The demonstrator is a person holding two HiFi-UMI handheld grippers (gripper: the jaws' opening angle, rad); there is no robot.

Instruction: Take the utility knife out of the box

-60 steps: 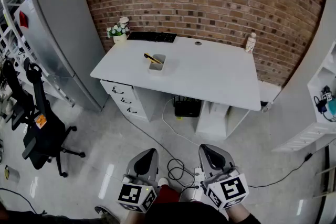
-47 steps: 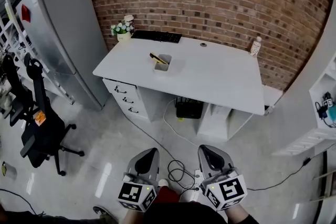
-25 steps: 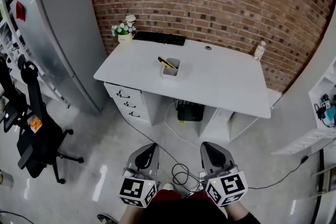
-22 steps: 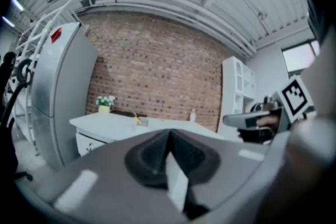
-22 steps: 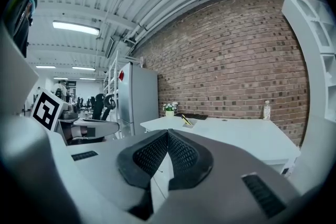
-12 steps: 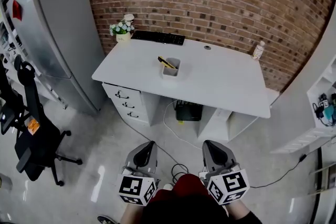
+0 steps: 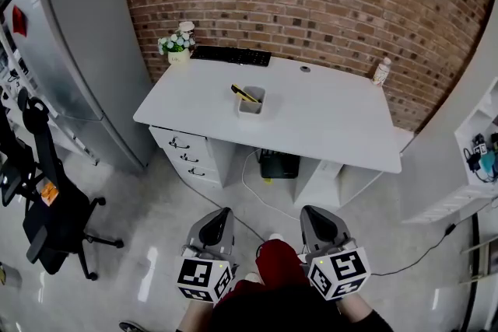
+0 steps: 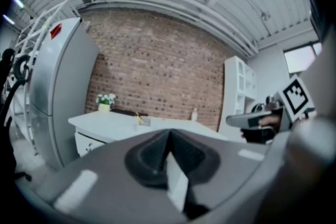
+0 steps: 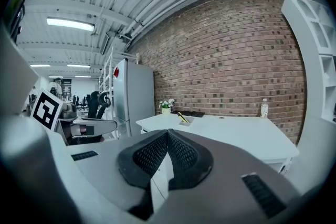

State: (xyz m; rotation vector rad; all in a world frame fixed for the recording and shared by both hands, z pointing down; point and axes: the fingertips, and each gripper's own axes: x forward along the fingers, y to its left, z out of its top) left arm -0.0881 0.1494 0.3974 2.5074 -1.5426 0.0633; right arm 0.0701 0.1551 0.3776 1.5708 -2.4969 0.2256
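A small grey box [image 7: 251,100] stands on the white desk [image 7: 327,117], far ahead of me. A yellow and black utility knife [image 7: 243,93] sticks out of the box, leaning left. In the head view my left gripper [image 7: 220,215] and right gripper [image 7: 315,214] hang side by side above the floor, well short of the desk. Both are shut with nothing between the jaws. The left gripper view shows its closed jaws [image 8: 169,136] with the box [image 8: 144,121] small in the distance. The right gripper [image 9: 168,136] also looks at the box [image 9: 187,120] and knife [image 9: 181,117].
A tall grey cabinet [image 7: 85,58] stands left of the desk, a black office chair [image 7: 43,190] nearer. On the desk are a keyboard [image 7: 230,55], flower pot [image 7: 176,47] and bottle [image 7: 381,71]. Drawers [image 7: 187,153] and cables [image 7: 257,186] sit below. White shelves [image 7: 475,144] line the right.
The view has shifted a little as the person steps, and a red-clad leg has swung forward between the grippers. Both grippers stay shut and side by side.
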